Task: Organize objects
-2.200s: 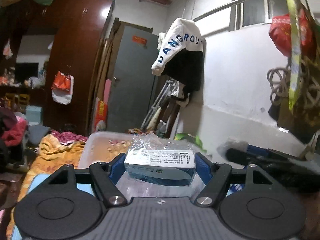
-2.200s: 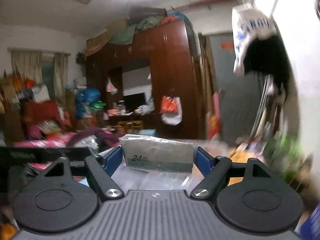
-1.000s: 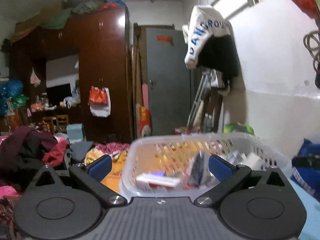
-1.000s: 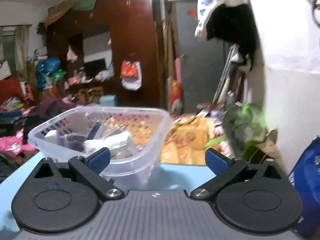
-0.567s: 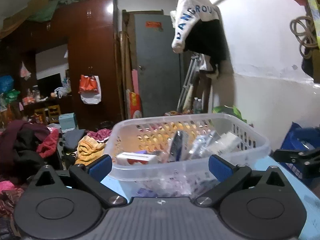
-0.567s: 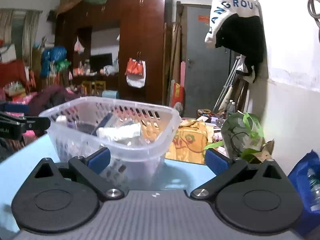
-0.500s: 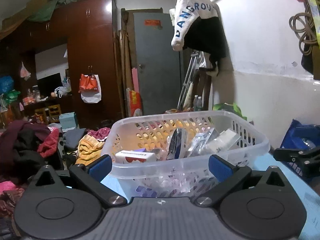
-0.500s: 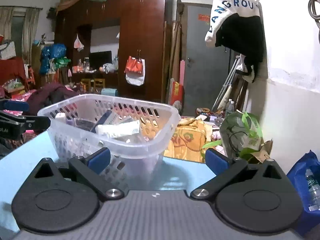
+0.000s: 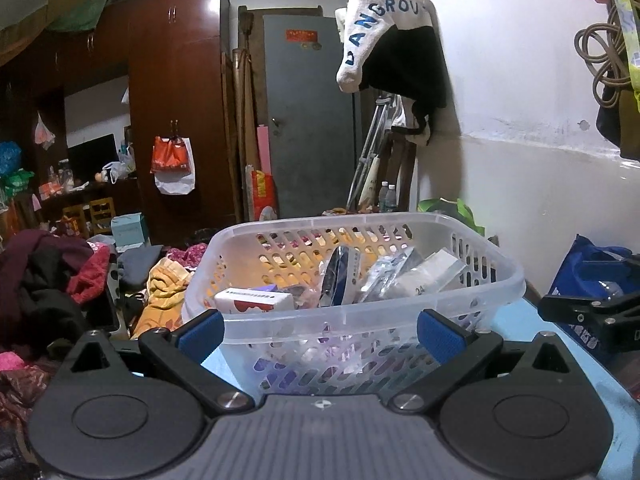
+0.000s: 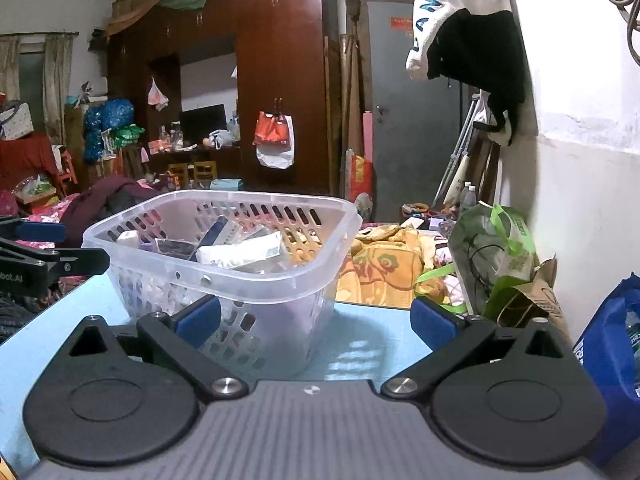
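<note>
Ahead of me stands a tall dark wooden wardrobe [image 9: 168, 92] with bundles piled on its top, and an orange and white bag [image 9: 173, 164] hangs from its door. Beside it is a grey door [image 9: 310, 120]. On my right runs a white wall [image 9: 520, 112], where a white and black garment [image 9: 394, 48] hangs high up. Clothes [image 9: 48, 276] lie heaped on my left. In my right view a curtained window [image 10: 30, 68] shows far left.
</note>
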{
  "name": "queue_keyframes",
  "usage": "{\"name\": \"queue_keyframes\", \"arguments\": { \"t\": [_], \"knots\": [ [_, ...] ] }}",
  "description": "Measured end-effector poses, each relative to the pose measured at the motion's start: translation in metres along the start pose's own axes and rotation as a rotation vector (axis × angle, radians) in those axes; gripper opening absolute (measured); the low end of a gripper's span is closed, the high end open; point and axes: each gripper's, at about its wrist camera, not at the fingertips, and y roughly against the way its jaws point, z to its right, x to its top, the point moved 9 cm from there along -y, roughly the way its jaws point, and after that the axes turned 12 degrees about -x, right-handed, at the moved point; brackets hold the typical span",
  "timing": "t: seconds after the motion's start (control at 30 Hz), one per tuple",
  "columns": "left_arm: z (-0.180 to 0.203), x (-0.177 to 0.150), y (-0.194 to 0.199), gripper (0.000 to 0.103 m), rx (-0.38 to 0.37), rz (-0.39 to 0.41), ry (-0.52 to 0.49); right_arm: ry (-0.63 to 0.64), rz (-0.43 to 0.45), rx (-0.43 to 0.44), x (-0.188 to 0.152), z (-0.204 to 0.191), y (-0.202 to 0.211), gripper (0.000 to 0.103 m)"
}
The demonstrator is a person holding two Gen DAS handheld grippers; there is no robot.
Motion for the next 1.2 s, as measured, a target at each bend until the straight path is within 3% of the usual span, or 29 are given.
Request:
{"name": "queue_keyframes", "arguments": {
  "t": [1.2],
  "knots": [
    [0.0067, -0.0089, -0.0061, 0.103, -0.042, -0.024, 0.03, -0.019, 0.011, 0.03, -0.0034, -0.0015, 0.0047, 0.103]
  ]
}}
